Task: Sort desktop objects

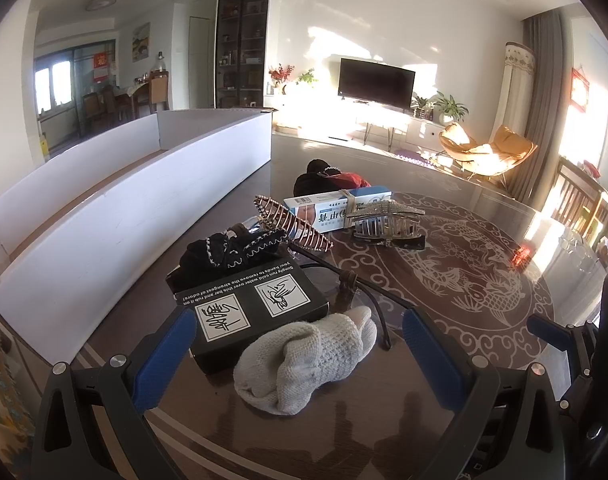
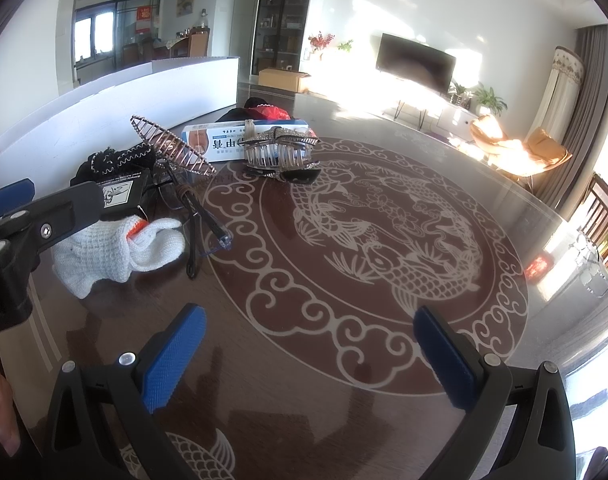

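Left gripper gapes wide around the near white glove, gripping nothing; closing may snag the glasses just right.

A crumpled white knit glove is seen lying against a black printed box, with spectacles, two hair claws, a carton and a white tray beyond.
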A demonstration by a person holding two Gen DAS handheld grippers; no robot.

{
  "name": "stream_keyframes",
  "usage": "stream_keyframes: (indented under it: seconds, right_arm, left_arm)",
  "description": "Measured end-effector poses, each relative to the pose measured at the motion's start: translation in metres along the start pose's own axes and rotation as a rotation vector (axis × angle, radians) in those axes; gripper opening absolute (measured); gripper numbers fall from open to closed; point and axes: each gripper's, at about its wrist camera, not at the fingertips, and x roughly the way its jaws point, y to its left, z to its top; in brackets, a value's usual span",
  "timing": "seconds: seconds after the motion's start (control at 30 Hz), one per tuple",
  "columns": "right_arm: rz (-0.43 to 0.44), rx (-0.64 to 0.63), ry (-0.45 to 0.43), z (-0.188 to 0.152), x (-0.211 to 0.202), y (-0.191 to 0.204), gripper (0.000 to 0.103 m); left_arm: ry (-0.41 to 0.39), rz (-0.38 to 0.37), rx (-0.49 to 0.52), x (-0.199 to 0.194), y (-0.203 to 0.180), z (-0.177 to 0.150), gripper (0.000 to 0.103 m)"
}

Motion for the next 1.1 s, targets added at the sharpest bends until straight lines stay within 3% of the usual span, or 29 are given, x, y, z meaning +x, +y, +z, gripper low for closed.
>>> stream_keyframes:
  seconds: [1.1]
  right_arm:
    - [0.002,0.002,0.001,-0.0005,-0.0011,-0.0005,0.103]
  left_arm:
    - [0.006,-0.015,0.018,0.001,-0.0009,-0.0008,0.103]
